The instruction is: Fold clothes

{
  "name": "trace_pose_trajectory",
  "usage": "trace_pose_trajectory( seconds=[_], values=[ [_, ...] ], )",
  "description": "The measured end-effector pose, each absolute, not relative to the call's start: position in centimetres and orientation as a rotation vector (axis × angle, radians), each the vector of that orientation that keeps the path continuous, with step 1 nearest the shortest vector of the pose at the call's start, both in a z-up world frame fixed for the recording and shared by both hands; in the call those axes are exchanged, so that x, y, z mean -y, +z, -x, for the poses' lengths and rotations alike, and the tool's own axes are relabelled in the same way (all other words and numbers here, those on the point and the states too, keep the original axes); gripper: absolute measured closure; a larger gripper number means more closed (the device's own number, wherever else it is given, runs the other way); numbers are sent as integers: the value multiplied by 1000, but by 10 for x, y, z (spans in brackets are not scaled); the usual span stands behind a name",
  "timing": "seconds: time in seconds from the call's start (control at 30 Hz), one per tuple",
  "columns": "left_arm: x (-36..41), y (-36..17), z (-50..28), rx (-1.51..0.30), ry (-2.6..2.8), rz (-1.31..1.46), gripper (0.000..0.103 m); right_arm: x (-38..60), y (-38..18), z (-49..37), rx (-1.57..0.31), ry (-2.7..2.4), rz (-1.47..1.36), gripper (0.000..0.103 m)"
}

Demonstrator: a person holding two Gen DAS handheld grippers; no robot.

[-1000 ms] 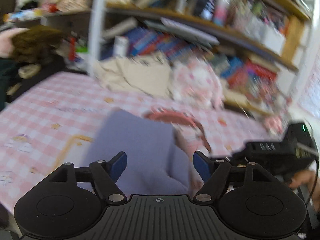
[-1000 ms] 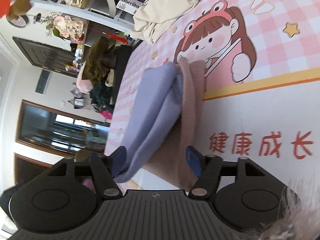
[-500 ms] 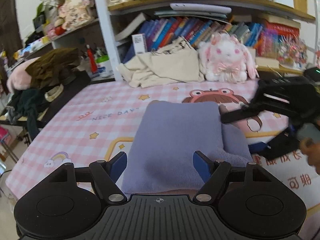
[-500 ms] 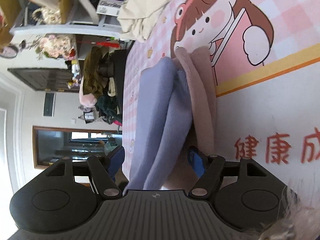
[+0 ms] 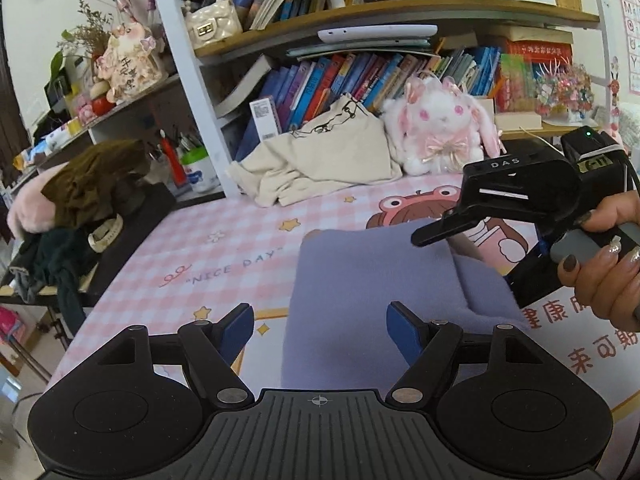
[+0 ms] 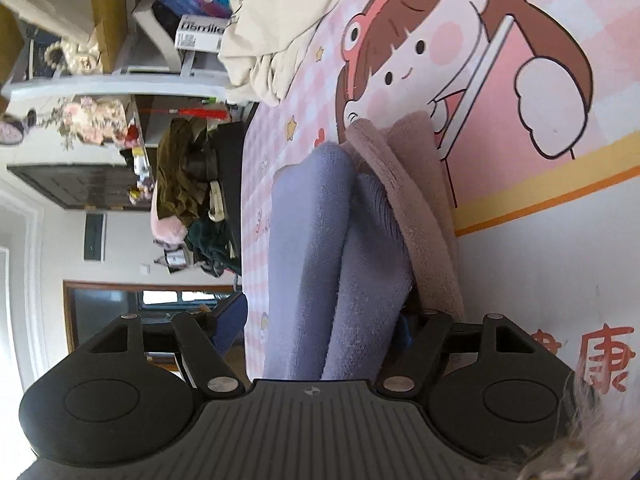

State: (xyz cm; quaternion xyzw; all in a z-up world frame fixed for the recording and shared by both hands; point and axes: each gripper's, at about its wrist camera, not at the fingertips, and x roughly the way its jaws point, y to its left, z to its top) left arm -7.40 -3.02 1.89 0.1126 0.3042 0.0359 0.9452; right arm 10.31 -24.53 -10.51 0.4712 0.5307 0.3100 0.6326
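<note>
A home bedroom or study is indicated: a wooden bookshelf (image 5: 400,8) crammed with books (image 5: 352,80), a plush rabbit (image 5: 440,128), a pearl-handled handbag (image 5: 210,20), heaped clothes (image 5: 92,184) and a pink checked cartoon table cover (image 5: 224,248) are seen.

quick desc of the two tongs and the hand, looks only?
Both tongs are matte black with a ribbed grey-black base, two round side discs, silver pivot pins and blue finger pads. The right tongs carry white "DAS" lettering, a green LED and a cable. The hand has dark and glittery polished nails.

Bare mat (image 5: 224,248) left of garment (image 5: 360,280)
</note>
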Motion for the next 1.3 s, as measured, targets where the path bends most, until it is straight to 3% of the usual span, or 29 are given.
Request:
trace_pose_trajectory(
  seconds=[0.2, 0.27, 0.37, 0.43, 0.5, 0.63, 0.7, 0.77, 0.87, 0.9, 1.0, 1.17, 1.23, 1.3],
  values=[
    [18, 7, 68, -655, 44, -225, 28, 240, -100, -107, -1174, 651, -1068, 33],
    [14, 1, 66, -665, 37, -215, 28, 228, -87, -102, -1146, 645, -915, 39],
    [7, -3, 63, -666, 25, -177, 28, 206, -63, -89, -1054, 653, -612, 56],
    [6, -2, 63, -653, 16, -177, 28, 193, -43, -69, -909, 701, -421, 75],
    [5, -1, 63, -638, 5, -180, 28, 180, -24, -50, -760, 742, -232, 80],
    [1, -4, 60, -646, -18, -169, 28, 155, -7, -14, -535, 843, 122, 78],
    [-1, -6, 57, -666, -24, -163, 28, 151, -26, -39, -738, 774, 69, 73],
    [-2, -4, 58, -659, -29, -167, 28, 167, -45, -66, -905, 703, -159, 59],
    [-4, 1, 62, -638, -50, -171, 28, 187, -63, -94, -1057, 634, -437, 57],
    [-5, 3, 63, -631, -51, -173, 28, 190, -63, -97, -1068, 633, -462, 58],
    [-7, 8, 66, -603, -54, -171, 28, 184, -50, -95, -1012, 628, -378, 86],
    [-4, 6, 66, -589, -96, -181, 28, 140, 8, -24, -490, 802, 281, 87],
    [0, 0, 63, -609, -111, -194, 28, 125, -5, -22, -451, 774, 442, 86],
    [4, -6, 60, -629, -125, -206, 28, 124, -29, -49, -604, 719, 409, 82]
  ],
)
